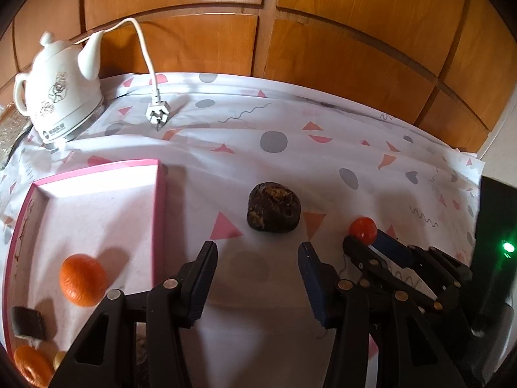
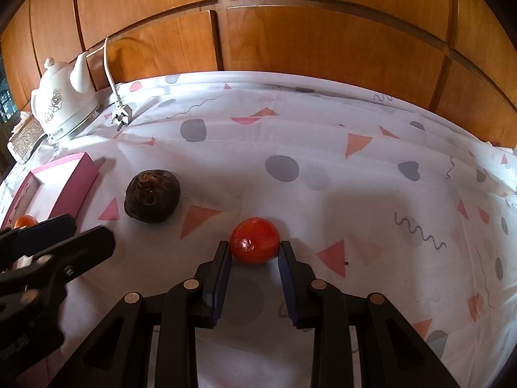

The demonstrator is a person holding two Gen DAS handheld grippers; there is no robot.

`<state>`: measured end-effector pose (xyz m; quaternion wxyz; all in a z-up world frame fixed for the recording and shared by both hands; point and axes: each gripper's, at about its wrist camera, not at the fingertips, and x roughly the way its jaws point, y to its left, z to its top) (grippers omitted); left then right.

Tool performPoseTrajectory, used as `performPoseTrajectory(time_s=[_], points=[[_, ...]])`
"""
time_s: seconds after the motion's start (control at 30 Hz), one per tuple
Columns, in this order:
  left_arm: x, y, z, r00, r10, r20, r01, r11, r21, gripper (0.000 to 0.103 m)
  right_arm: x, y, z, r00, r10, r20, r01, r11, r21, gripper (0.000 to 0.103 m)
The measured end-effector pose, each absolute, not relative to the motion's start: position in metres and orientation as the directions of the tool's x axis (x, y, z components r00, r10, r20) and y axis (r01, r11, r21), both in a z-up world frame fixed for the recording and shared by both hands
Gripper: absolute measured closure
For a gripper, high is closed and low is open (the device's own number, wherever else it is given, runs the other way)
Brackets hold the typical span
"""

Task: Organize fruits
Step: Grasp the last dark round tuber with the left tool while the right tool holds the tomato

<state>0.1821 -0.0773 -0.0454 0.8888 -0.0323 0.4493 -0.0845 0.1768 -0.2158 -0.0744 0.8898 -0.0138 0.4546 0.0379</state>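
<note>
Nearest us, the right tongs (image 2: pixel 254 248) angle downward, clamped on a glossy, round red tomato-like fruit (image 2: pixel 255 240) resting on the bench's white cloth patterned with pink triangles and grey dots (image 2: pixel 323 148). Our left tongs (image 1: pixel 257 252) tilt down too, jaws apart and empty, just short of a dark brown, rough, lumpy fruit (image 1: pixel 274 207). Left of it, a shallow pink-rimmed cardboard box (image 1: pixel 160 200) holds a dimpled orange fruit (image 1: pixel 83 279). Farthest, a white ceramic kettle (image 1: pixel 59 97) stands before wooden panelling.

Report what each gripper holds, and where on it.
The right gripper clamps the red fruit across its two sides. The left gripper stands open, holding nothing.
</note>
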Motion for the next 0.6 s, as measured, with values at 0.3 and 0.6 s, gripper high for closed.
performPoseTrajectory(time_s=[0.3,0.6], points=[[0.204,-0.089,-0.058,0.567,-0.161,-0.808,0.114,0.987,-0.117,0.047,0.176,-0.218,-0.075,0.587,0.068,-0.807,-0.076,0.997,0.029,0.073],[0.222,-0.107,-0.065,0.565,-0.156,-0.810,0.134,0.986,-0.097,0.044,0.176,-0.220,-0.076,0.589,0.082,-0.804,-0.075,0.996,0.046,0.073]])
